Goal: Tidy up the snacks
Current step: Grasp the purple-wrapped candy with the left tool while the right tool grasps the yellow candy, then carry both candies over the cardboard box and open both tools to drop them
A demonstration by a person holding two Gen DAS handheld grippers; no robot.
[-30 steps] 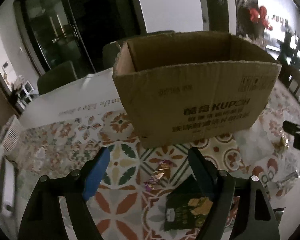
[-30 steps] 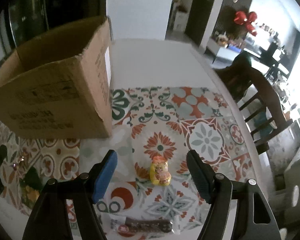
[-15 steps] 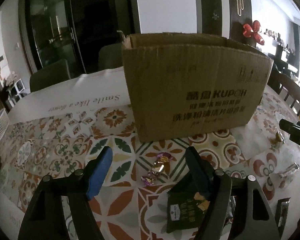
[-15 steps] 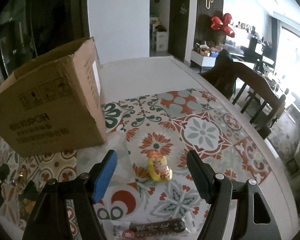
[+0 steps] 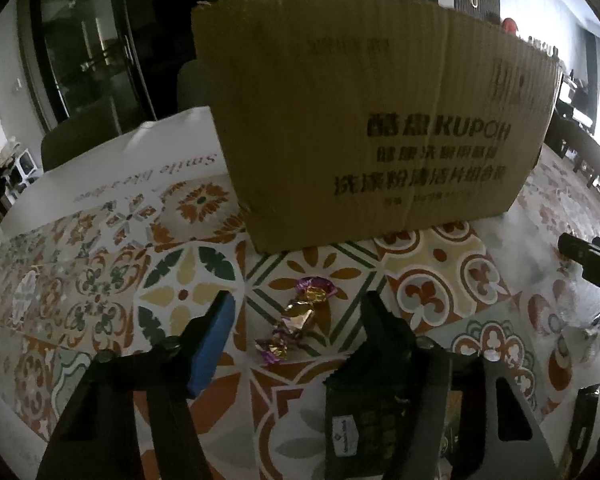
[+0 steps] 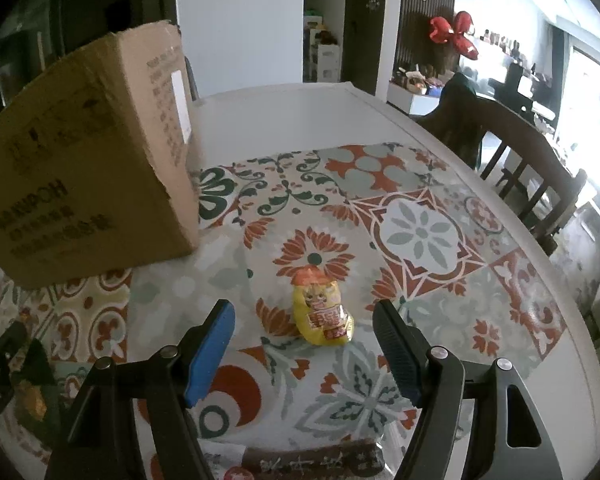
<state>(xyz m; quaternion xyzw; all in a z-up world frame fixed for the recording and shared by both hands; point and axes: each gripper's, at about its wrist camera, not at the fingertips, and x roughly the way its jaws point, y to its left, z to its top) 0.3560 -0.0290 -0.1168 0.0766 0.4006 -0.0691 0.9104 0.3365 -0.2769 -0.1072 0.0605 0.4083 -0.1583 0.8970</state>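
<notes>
A brown cardboard box (image 5: 372, 120) stands on the patterned tablecloth, seen from its right corner in the right wrist view (image 6: 84, 168). Gold and purple wrapped candies (image 5: 300, 320) lie between the tips of my left gripper (image 5: 300, 328), whose jaws are closing without touching them. A dark green snack packet (image 5: 364, 420) lies under its right finger. My right gripper (image 6: 304, 340) stands open around a small yellow snack pack (image 6: 322, 316), pads apart from it. A dark brown bar wrapper (image 6: 312, 460) lies below it.
The round table's edge (image 6: 560, 280) curves along the right, with a wooden chair (image 6: 520, 152) behind it. More small wrapped items (image 5: 596, 320) lie at the right, near the other gripper's dark tip (image 5: 588, 260). A white banner (image 5: 140, 172) lies left of the box.
Both grippers have sunk closer to the table, so the box top is out of sight. The left jaws have narrowed around the candies. The right jaws keep their width.
</notes>
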